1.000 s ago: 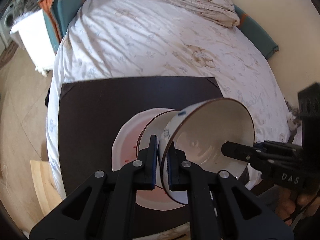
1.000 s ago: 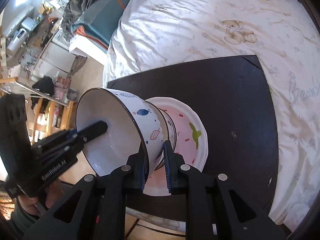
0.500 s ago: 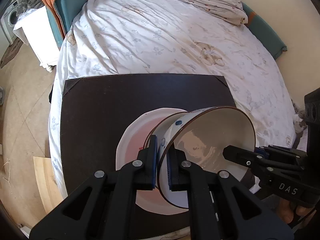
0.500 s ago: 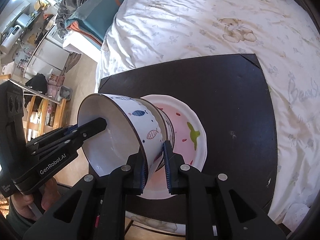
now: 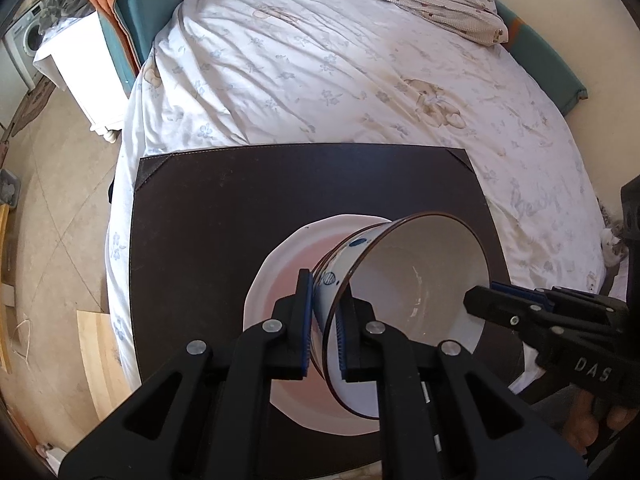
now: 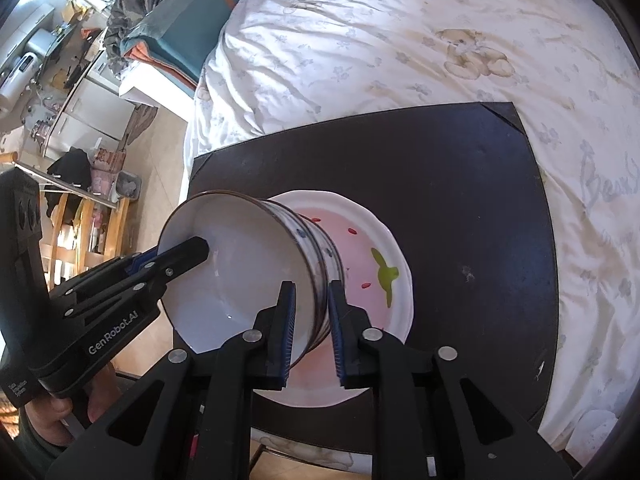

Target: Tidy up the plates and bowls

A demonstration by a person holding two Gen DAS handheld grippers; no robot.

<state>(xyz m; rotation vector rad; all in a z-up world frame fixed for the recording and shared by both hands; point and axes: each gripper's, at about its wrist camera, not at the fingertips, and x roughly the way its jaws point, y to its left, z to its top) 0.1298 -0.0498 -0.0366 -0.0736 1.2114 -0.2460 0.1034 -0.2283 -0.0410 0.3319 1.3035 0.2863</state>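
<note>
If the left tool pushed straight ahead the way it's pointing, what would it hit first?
Probably the pink-centred white plate just past its fingertips, then the dark brown mat. The left tool already clamps the white fish-patterned bowl; depth is uncertain.

plate (image 5: pixel 280 280) part-hidden — bowl (image 6: pixel 240 280) wall blurred

Wht bowl (image 6: pixel 240 272) w/ blue fish

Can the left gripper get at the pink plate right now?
Probably not: the left gripper is shut on the bowl's rim, as is the right gripper, and the bowl hangs directly over the pink plate.
</note>
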